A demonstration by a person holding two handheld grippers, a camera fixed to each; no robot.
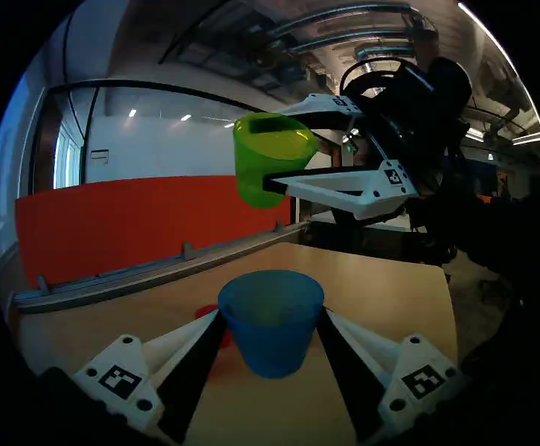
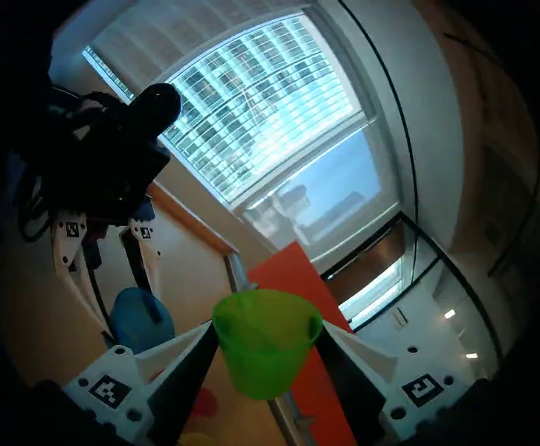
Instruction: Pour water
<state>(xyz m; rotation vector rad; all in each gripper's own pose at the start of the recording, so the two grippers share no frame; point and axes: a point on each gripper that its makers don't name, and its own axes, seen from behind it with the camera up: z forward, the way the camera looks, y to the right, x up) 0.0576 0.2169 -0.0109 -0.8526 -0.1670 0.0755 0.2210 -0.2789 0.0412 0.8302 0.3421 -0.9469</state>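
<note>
The pale wooden tabletop (image 1: pixel 389 282) runs away toward a long orange panel (image 1: pixel 136 223) at about 9 o'clock in the left gripper view.

The left gripper (image 1: pixel 271 321) sits low over that tabletop, its jaws pinching a blue cup (image 1: pixel 271 331) upright between them. I cannot tell whether the cup's base rests on the wood. The right gripper (image 1: pixel 272 149) hangs in the air at 12 o'clock from the blue cup, higher and a little beyond it. Its jaws are clamped on the sides of a green cup (image 1: pixel 270 160), which stands only slightly tilted, mouth up. I cannot make out whether there is water in it. In the right gripper view the blue cup is at 8 o'clock from the green one.

A small red object (image 1: pixel 209 312) lies on the tabletop just behind the blue cup, at its 9 o'clock.

To my eye the pour has not begun: this is the lining-up. Next, the green cup's lip needs bringing over the blue mouth, then a slow roll of the right wrist while the left keeps steady.
</note>
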